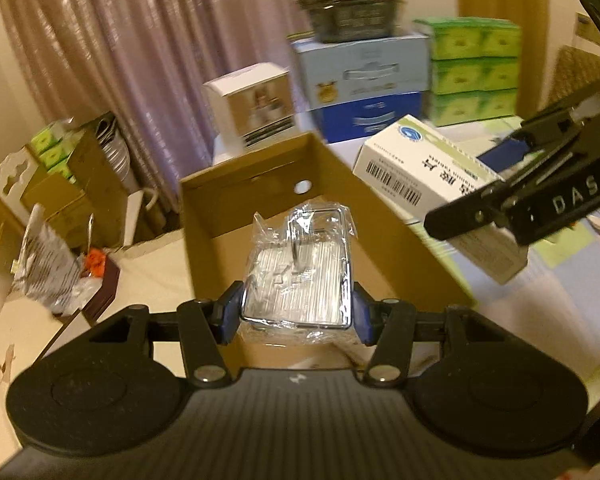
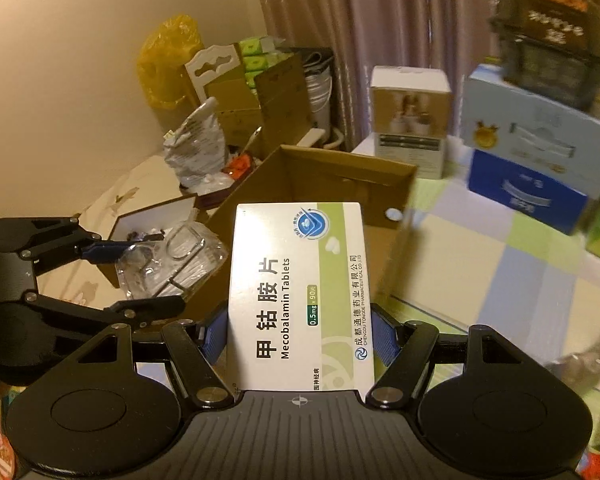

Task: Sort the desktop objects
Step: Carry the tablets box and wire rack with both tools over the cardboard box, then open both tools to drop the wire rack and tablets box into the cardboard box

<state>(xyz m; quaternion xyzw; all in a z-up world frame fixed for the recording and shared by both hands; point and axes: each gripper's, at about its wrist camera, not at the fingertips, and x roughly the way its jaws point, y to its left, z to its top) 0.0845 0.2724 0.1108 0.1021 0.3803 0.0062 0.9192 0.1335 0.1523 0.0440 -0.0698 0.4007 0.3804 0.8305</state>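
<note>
My left gripper [image 1: 298,312] is shut on a clear plastic-wrapped packet of metal clips [image 1: 300,276] and holds it above the open brown cardboard box [image 1: 236,196]. My right gripper [image 2: 298,334] is shut on a white and green Mecobalamin tablet box [image 2: 300,296] and holds it just right of the cardboard box [image 2: 340,178]. In the left wrist view the tablet box [image 1: 416,168] and the right gripper [image 1: 540,196] hang at the right, over the cardboard box's right wall. In the right wrist view the left gripper [image 2: 132,276] and its packet [image 2: 172,260] are at the left.
A checked tablecloth [image 2: 480,264] covers the table. At the back stand a small white box [image 1: 256,104], stacked blue boxes [image 1: 364,88] with a black box on top, and green tissue packs [image 1: 476,68]. Left of the table are cartons and bags [image 1: 60,184].
</note>
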